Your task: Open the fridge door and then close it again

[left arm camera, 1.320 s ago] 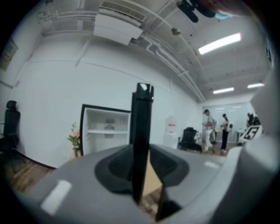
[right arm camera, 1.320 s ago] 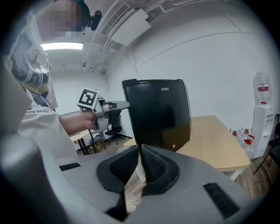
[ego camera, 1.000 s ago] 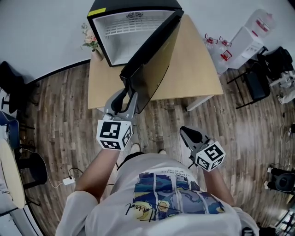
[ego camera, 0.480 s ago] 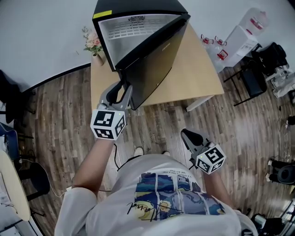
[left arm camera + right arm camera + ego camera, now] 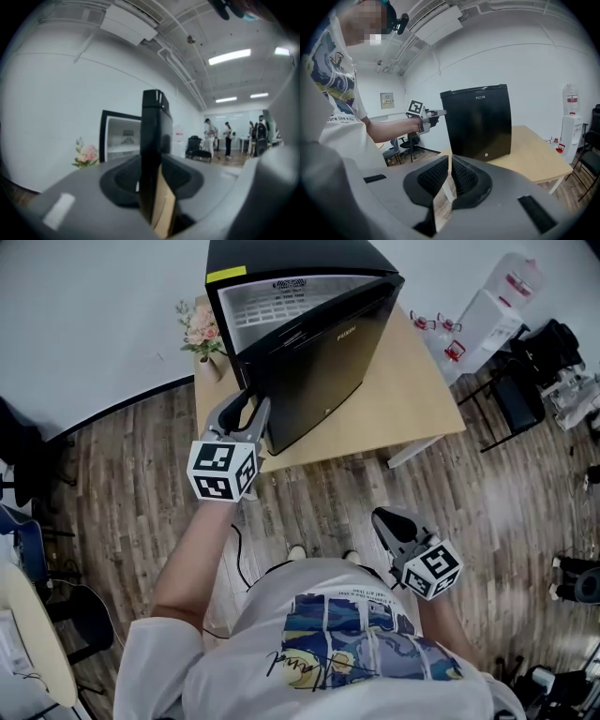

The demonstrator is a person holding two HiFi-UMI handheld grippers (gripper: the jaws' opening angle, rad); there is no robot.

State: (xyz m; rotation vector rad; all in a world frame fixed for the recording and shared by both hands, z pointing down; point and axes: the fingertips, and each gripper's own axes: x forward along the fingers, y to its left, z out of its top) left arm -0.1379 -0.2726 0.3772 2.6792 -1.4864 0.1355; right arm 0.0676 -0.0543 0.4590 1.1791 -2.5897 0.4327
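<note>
There's your fridge (image 5: pixel 281 257), a small black box standing at the back of the wooden table (image 5: pixel 412 399), hard against the white wall (image 5: pixel 94 315). A yellow sticker (image 5: pixel 227 275) sits on its top front corner. Its door (image 5: pixel 328 362) is glossy black with small pale lettering near the top, and it stands ajar at a narrow angle, hinged on the right as you look down. Your left gripper (image 5: pixel 248 407) is right at the door's free edge. Its jaws have just been opening and stand wide, with the door's edge between them and a sliver of table showing beside it, so the pads aren't clamping. Your right gripper (image 5: pixel 382 516) hangs low by your hip, well clear of the table, with its jaws drawn together and nothing between them. The tabletop is pale wood on white legs, and the floor (image 5: pixel 122 474) is grey-brown plank. Off to the right there's a white water dispenser (image 5: pixel 486 320) with a clear bottle (image 5: pixel 520 279) on top and a dark chair (image 5: pixel 525 395) near it. Through the left gripper view, a few people (image 5: pixel 209 136) stand far down the room under strip lights. The fridge's white interior (image 5: pixel 123 136) shows through the gap, a shelf visible across it. At the table's left corner, just beside the fridge, are pink flowers (image 5: pixel 201 326) in a small vase.
</note>
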